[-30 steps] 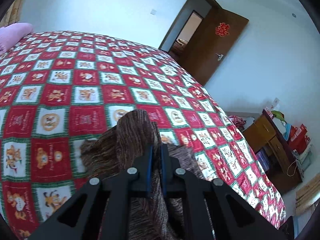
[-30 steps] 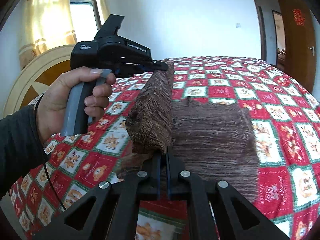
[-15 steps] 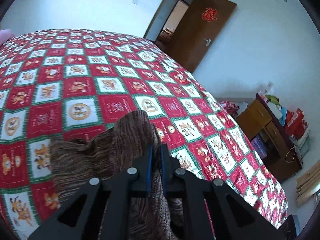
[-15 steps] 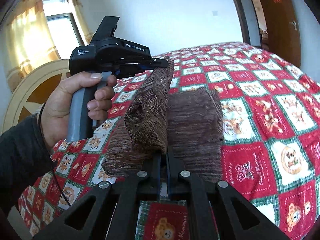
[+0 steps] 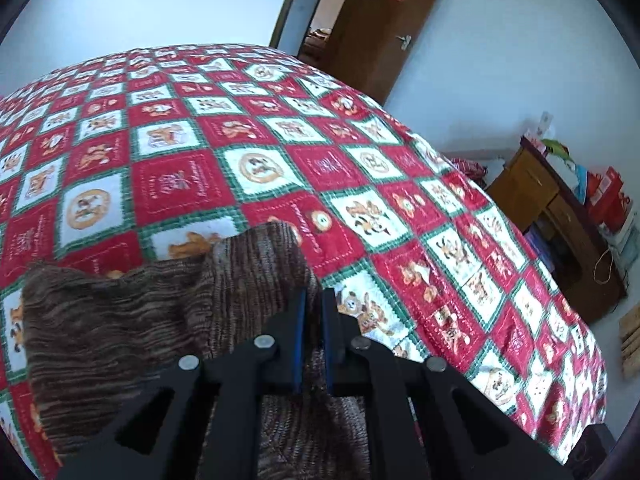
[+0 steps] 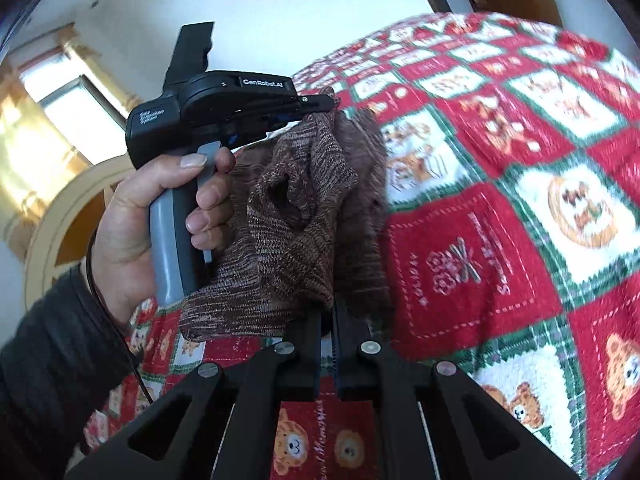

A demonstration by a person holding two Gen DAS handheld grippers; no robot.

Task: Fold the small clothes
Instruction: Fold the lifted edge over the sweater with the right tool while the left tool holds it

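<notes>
A brown striped knit garment [image 5: 120,320] lies partly folded over on a red, white and green patchwork bedspread [image 5: 280,152]. My left gripper [image 5: 314,300] is shut on one raised edge of it. In the right wrist view the same garment [image 6: 304,216] hangs bunched between both grippers. My right gripper [image 6: 328,312] is shut on its near edge. The left gripper [image 6: 332,106], held by a person's hand [image 6: 160,216], pinches the far edge. Its lower layer rests on the bed.
A brown door [image 5: 380,28] stands open beyond the bed's far side. A wooden desk [image 5: 560,224] with red boxes stands at the right of the bed. A window with yellow curtains [image 6: 40,132] and a round headboard [image 6: 64,216] lie at the left.
Both grippers have carried the raised garment edge across the bed and lower, rolling as they went. The fold now bunches more closely over the lower layer. Both stayed shut.
</notes>
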